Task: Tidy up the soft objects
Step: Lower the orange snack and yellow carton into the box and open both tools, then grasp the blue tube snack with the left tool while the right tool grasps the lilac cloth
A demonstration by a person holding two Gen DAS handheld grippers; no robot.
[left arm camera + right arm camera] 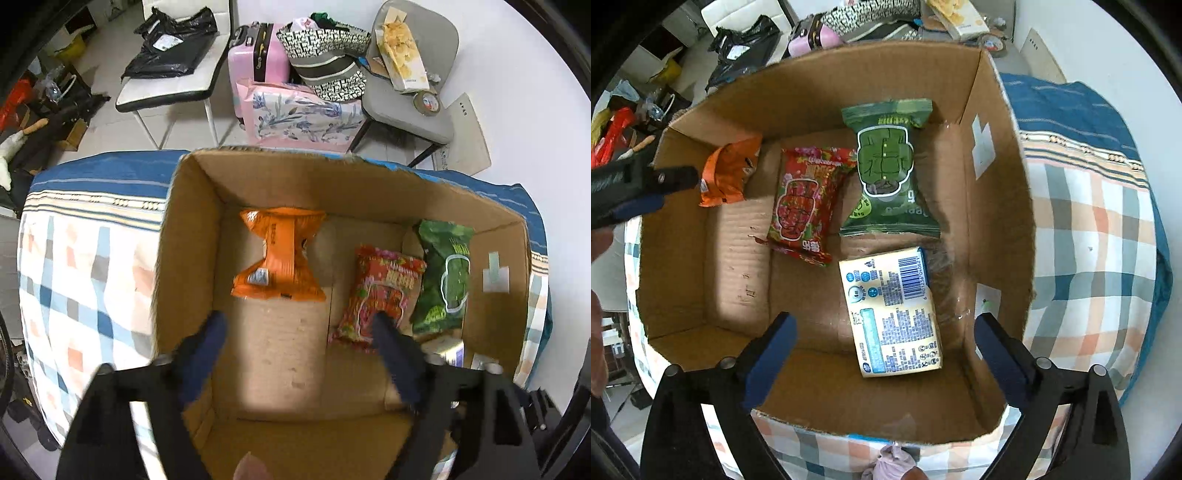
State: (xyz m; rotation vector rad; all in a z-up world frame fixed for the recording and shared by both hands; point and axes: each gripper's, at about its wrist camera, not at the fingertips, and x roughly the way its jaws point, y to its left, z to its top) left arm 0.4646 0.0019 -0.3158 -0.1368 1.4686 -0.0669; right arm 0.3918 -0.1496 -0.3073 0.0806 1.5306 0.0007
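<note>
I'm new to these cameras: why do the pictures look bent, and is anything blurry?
Left wrist view: round fisheye bending, dark corners; the left gripper fingers look smeared, while the orange packet is sharper. Right wrist view: the cardboard box walls bow outward, print on the pale packet is crisp, and clear tape beside it glints.

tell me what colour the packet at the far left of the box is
Orange packet, clearest in the left wrist view.
</note>
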